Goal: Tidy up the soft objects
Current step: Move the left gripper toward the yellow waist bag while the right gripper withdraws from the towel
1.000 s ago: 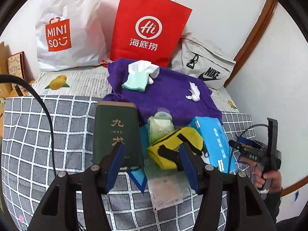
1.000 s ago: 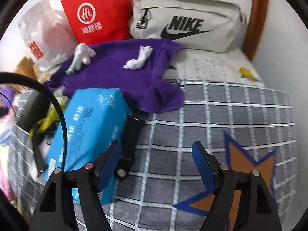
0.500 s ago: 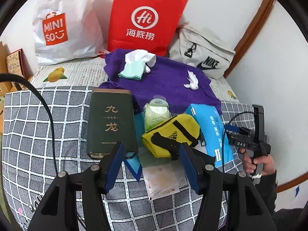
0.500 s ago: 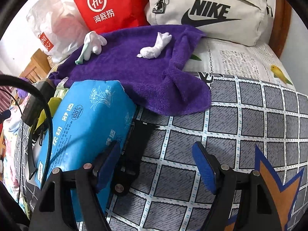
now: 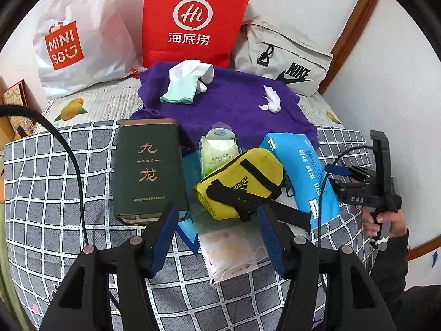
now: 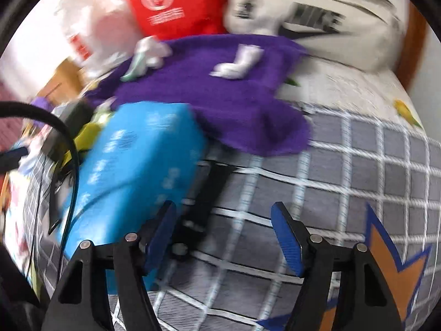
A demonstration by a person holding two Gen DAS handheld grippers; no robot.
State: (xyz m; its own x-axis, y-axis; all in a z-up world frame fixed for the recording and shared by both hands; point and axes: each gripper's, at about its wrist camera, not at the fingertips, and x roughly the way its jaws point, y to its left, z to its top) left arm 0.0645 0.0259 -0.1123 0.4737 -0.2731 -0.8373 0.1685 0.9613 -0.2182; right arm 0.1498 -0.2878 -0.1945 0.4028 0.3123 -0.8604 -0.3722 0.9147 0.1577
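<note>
The purple towel (image 5: 228, 102) lies on the bed with a white and mint sock (image 5: 187, 82) and a crumpled white tissue (image 5: 271, 102) on it. Nearer me are a yellow Adidas pouch (image 5: 239, 182), a blue tissue pack (image 5: 300, 171), a wipes pack (image 5: 217, 151) and a mask packet (image 5: 231, 248). My left gripper (image 5: 217, 237) hangs open just in front of the pouch, touching nothing. My right gripper (image 6: 224, 234) is closing a little over the checked cover, with nothing pressed between its pads. Its left pad is beside the blue tissue pack (image 6: 137, 171) and a black strap (image 6: 204, 207).
A dark green tin (image 5: 148, 165) stands left of the pouch. Against the wall lean a white Miniso bag (image 5: 80, 41), a red paper bag (image 5: 193, 19) and a grey Nike bag (image 5: 289, 63). A hand (image 5: 386, 223) holds the other gripper at the right. The right wrist view is blurred.
The right gripper has rolled and dropped closer to the blue tissue pack, and its jaws have narrowed slightly. The left view has tilted a little, showing more of the bed in front.
</note>
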